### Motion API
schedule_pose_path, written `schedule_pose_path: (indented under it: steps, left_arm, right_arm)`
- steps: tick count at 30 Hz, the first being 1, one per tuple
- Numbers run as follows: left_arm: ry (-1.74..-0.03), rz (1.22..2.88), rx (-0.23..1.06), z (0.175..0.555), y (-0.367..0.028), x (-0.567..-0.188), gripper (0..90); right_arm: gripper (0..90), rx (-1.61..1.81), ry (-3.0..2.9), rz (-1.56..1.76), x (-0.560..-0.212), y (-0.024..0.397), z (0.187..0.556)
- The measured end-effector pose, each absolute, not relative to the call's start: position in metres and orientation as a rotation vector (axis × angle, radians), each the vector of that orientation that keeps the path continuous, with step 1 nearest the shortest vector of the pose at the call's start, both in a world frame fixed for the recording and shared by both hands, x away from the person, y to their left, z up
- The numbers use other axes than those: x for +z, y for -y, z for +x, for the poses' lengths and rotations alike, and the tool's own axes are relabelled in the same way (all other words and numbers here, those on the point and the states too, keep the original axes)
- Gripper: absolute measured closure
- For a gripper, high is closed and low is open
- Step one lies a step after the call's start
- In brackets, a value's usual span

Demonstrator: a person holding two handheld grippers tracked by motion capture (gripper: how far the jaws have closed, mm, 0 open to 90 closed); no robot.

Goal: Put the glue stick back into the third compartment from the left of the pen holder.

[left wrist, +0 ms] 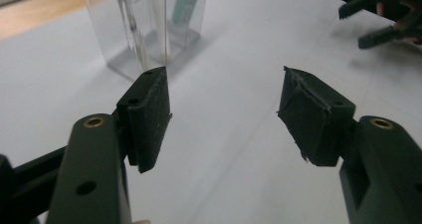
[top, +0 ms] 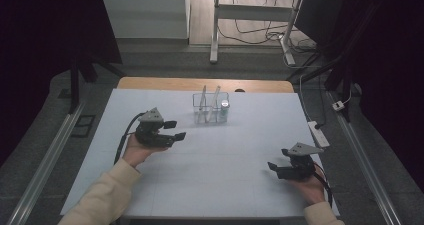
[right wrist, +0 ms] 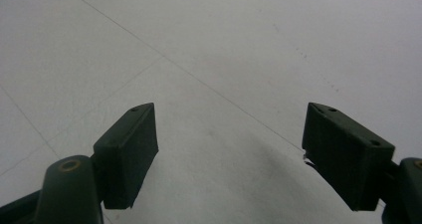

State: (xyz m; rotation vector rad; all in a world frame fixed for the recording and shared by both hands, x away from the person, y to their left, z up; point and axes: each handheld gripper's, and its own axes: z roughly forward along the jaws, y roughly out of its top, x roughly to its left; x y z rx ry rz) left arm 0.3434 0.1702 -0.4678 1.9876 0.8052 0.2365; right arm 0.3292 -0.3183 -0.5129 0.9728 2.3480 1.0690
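Observation:
A clear plastic holder (top: pixel 210 108) with compartments stands at the back middle of the white table (top: pixel 210 155). Two thin clear rods (top: pixel 202 101) lean in it, and a small teal-and-white tube (top: pixel 224 110) stands in its right compartment. My left gripper (top: pixel 175 129) hovers open to the left of the holder, jaws pointing right. In the left gripper view the holder (left wrist: pixel 149 30) is just ahead of the wide-open jaws, with nothing between them (left wrist: pixel 224 114). My right gripper (top: pixel 272 166) is open near the front right, jaws pointing left over bare table (right wrist: pixel 229 149).
A wooden table edge (top: pixel 205 84) shows behind the white surface. A power strip (top: pixel 318 133) and cables lie on the floor to the right. Desk legs (top: pixel 215 30) stand further back. The other gripper (left wrist: pixel 388 15) appears at the top right of the left gripper view.

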Motion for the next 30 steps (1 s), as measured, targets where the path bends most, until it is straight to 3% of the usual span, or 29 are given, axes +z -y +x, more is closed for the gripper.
schedule_pose_path:
  steps: [14, 30]
  left_arm:
    - [-0.878, 1.993, 0.218, 0.298, -0.206, -0.495, 33.1]
    - [-0.942, 1.999, 0.213, 0.286, -0.225, -0.508, 31.1]
  right_arm:
    - [20.9, 1.091, -2.346, 0.951, -0.511, 0.316, 0.331]
    - [21.0, 1.116, -2.343, 0.927, -0.51, 0.316, 0.33]
